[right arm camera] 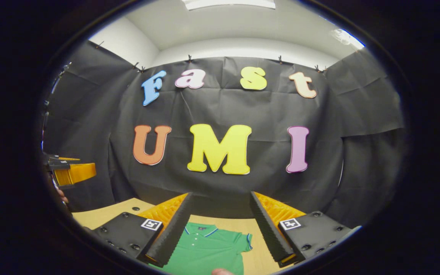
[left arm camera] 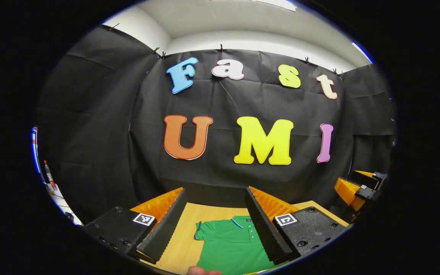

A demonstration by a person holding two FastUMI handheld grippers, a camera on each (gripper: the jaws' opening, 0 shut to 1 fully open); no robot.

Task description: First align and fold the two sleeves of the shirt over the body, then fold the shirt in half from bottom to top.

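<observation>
Here, a green short-sleeved polo shirt (left arm camera: pixel 232 244) lies flat on the pale wooden table (left arm camera: pixel 180 238), collar toward the black cloth wall (left arm camera: pixel 220 168). My left gripper (left arm camera: pixel 215 219) and my right gripper (right arm camera: pixel 220 225) both hang above it, fingers spread wide, touching nothing; the shirt shows between each pair.

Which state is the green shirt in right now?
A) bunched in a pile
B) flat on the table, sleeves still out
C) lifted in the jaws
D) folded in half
B: the green polo shirt lies flat on the wooden table, short sleeve spread sideways, both grippers' jaws open above it.
</observation>
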